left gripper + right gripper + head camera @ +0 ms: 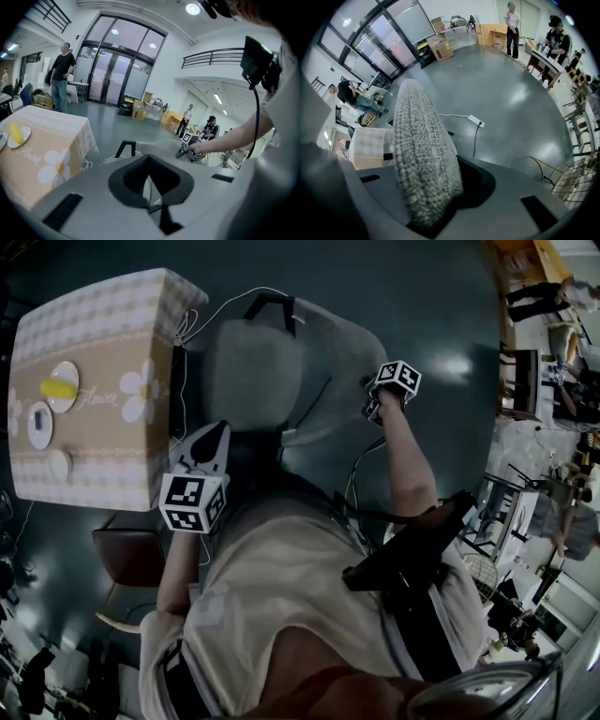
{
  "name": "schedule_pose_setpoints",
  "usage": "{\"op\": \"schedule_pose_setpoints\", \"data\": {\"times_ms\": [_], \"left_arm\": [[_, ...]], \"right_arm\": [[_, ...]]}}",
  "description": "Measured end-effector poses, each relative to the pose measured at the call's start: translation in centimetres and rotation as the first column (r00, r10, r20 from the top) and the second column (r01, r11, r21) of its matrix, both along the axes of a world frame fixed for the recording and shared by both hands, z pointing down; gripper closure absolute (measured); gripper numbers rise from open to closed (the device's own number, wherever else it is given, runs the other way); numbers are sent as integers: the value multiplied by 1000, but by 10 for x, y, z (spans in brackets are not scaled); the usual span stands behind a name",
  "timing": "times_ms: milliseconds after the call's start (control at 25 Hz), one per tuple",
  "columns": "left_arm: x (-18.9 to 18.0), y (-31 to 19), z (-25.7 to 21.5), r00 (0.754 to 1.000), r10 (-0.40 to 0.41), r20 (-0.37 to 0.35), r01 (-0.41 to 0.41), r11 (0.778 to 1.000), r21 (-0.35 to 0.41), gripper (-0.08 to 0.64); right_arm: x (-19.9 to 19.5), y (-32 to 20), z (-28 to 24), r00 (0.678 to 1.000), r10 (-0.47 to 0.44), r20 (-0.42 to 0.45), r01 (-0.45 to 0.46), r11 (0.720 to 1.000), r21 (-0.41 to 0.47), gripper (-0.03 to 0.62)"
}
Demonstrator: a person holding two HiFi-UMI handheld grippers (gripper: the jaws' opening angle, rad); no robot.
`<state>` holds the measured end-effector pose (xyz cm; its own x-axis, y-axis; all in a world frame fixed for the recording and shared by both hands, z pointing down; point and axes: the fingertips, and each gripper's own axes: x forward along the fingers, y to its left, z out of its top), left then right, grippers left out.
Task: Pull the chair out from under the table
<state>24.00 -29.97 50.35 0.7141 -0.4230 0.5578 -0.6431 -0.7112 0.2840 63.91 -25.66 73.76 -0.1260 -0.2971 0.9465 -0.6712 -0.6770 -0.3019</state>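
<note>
The grey fabric chair (258, 371) stands beside the cloth-covered table (89, 474), with its curved backrest (342, 343) toward me. My right gripper (373, 407) is shut on the right end of that backrest; in the right gripper view the woven backrest edge (424, 154) fills the gap between its jaws (440, 192). My left gripper (215, 435) hovers at the chair's near left side, jaws shut, and nothing shows between them. In the left gripper view the chair (157, 146) lies just beyond those jaws (151, 187), the right gripper (188, 150) sits on its far edge, and the table (44, 150) is at left.
A plate with a banana (61, 385) lies on the table. A brown chair (131, 554) stands at my lower left. A power strip with its cable (476, 121) lies on the floor beyond the chair. People and cardboard boxes (440, 47) are far off.
</note>
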Motion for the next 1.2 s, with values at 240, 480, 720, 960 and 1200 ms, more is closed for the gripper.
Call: {"op": "schedule_pose_setpoints", "data": {"times_ms": [240,480,720,960,1200], "left_arm": [[16,-1,-7,1000,23,9,-23,1000,4,552],[25,0,-6,999,41,18,-41,999,1,552],[36,1,-1,997,69,20,-69,998,-4,552],[34,-4,3,997,76,19,-75,997,-12,552],[26,-4,7,998,60,28,-60,998,-21,552]], "right_arm": [[16,11,-4,1000,10,4,-10,1000,-6,495],[26,18,-6,1000,13,9,-13,1000,-8,495],[41,32,-5,1000,29,11,-28,1000,-8,494],[41,30,-1,1000,25,13,-25,1000,-13,494],[43,31,-1,1000,12,19,-11,1000,-16,494]]}}
